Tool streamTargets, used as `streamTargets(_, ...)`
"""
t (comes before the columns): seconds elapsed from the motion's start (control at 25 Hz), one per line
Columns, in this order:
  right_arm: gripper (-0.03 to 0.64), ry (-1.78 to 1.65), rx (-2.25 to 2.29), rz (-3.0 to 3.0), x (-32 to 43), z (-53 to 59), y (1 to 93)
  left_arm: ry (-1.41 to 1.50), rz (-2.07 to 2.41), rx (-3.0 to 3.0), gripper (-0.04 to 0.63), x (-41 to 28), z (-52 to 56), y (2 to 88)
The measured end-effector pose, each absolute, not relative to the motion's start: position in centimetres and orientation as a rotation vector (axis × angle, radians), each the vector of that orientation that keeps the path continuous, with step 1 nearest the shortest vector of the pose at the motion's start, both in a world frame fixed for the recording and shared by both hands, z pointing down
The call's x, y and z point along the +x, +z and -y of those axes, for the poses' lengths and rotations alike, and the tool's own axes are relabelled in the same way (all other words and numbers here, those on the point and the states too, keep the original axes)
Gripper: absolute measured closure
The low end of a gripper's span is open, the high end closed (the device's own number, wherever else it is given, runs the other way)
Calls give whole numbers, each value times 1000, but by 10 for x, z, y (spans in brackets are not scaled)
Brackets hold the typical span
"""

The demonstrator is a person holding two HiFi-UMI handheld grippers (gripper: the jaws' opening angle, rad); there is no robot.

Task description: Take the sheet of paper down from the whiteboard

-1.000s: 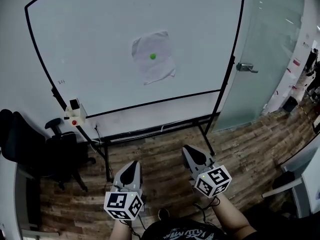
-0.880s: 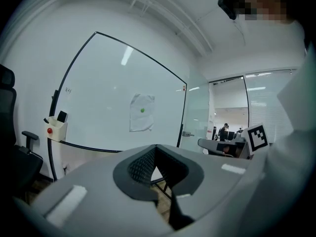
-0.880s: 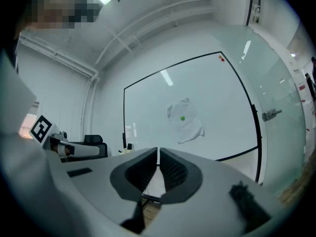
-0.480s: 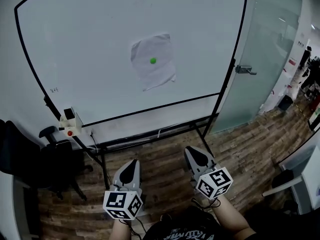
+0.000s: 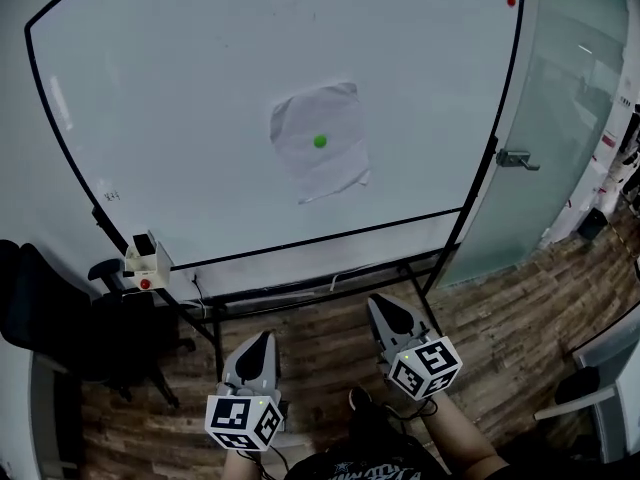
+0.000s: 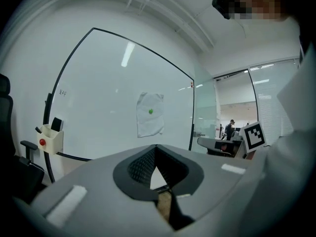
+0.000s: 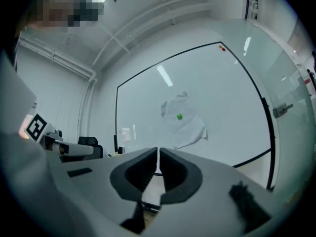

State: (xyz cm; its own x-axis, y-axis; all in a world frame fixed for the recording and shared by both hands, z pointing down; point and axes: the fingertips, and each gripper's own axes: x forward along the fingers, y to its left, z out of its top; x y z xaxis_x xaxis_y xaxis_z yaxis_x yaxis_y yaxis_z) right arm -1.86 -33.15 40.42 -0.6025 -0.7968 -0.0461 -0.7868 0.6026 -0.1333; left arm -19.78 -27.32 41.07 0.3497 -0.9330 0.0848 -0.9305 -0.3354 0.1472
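A crumpled white sheet of paper point(image 5: 318, 153) hangs on the whiteboard point(image 5: 180, 88), pinned by a green round magnet point(image 5: 320, 141). The paper point(image 6: 150, 114) also shows in the left gripper view, and the paper point(image 7: 183, 120) in the right gripper view with its magnet point(image 7: 178, 116). My left gripper point(image 5: 264, 337) is shut and empty, low in the head view, well short of the board. My right gripper point(image 5: 382, 302) is shut and empty too, beside it to the right. Both point toward the board.
A small holder with a red magnet point(image 5: 145, 262) hangs at the board's lower left. A black office chair point(image 5: 60, 318) stands left. The board's stand point(image 5: 330, 283) rests on a wooden floor. A glass door with a handle point(image 5: 517, 158) is to the right.
The board and the paper have grown larger and shifted right in the head view as I moved nearer. Both grippers stay shut and low.
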Motion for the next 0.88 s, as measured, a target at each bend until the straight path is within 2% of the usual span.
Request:
streamTargets(0.4,600,-142,-1237,-2767,-24,441,392,12,1794,2413,588,-188,366,400)
streamTargets(0.88,600,-25,-1072,-2861,-27,511,378,27,1911,2427,588,-169,434,381)
